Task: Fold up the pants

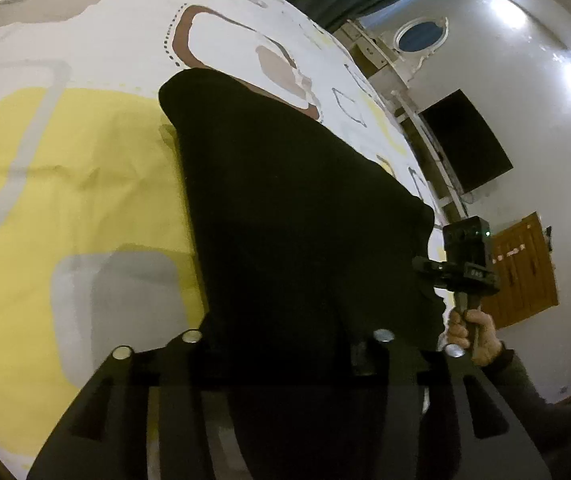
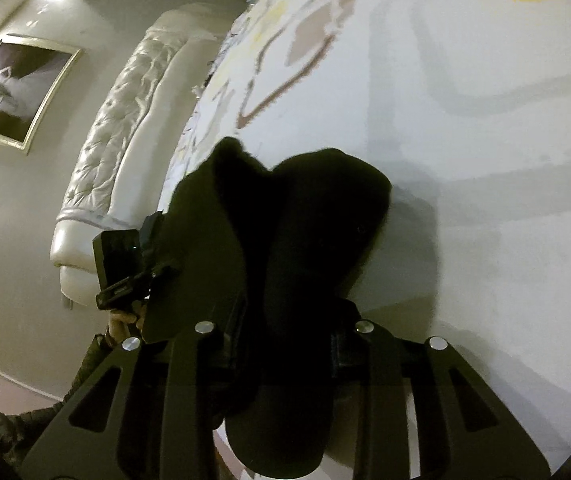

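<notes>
Black pants (image 1: 285, 200) lie lengthwise on the bed's patterned sheet (image 1: 65, 160), their near end raised off it. My left gripper (image 1: 285, 344) is shut on that near end, and the cloth hides its fingertips. At the right, a hand (image 1: 473, 332) holds my right gripper (image 1: 429, 268) against the pants' right edge. In the right wrist view the pants (image 2: 317, 208) bunch up between the jaws of my right gripper (image 2: 285, 320), which is shut on them, and a fold hangs below it. My left gripper (image 2: 149, 240) grips the cloth at the left.
The sheet (image 2: 485, 120) spreads wide beyond the pants. A padded white headboard (image 2: 117, 120) runs along the bed's left side under a framed picture (image 2: 9, 84). A dark wall screen (image 1: 465, 140) and a wooden door (image 1: 525, 272) stand past the bed's right edge.
</notes>
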A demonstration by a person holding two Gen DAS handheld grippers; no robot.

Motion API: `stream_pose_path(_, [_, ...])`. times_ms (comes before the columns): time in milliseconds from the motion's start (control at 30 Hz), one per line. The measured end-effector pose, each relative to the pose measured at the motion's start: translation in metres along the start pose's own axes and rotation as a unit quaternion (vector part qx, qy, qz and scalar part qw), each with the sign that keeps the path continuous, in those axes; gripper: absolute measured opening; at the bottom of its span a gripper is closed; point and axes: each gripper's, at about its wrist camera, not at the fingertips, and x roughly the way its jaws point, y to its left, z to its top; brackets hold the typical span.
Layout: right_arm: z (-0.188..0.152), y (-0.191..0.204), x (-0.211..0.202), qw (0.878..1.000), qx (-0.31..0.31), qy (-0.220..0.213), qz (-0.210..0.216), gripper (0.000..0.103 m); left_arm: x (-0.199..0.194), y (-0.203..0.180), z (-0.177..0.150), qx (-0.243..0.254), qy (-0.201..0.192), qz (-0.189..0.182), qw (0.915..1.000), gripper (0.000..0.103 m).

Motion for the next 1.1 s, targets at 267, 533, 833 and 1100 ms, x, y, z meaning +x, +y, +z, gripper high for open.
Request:
stream_pose_path(267, [-0.014, 0.011, -0.043, 0.993, 0.013, -0.077, -0.092, 0.069, -0.029, -0.03, -0.014, 0.036, -0.06, 0.174, 0.9823, 0.075])
stream_pose_path(533, [-0.086, 0.1, -0.046, 0.952, -0.066, -0.136, -0.266, 0.093, -0.044, -0.096, -0.07, 0.073, -0.14, 0.341, 0.9266, 0.086])
stream_pose_path(833, [-0.15, 0.141, 0.018, 0.931, -0.115, -0.115, -0.328, 0.094, -0.041, -0.13, -0.111, 0.05, -0.181, 0.294, 0.9371, 0.086])
stream_pose_path(1100, [-0.173, 0.141, 0.037, 0.923, -0.121, -0.106, -0.351, 0.094, -0.033, -0.129, -0.133, 0.075, -0.164, 0.318, 0.9307, 0.086])
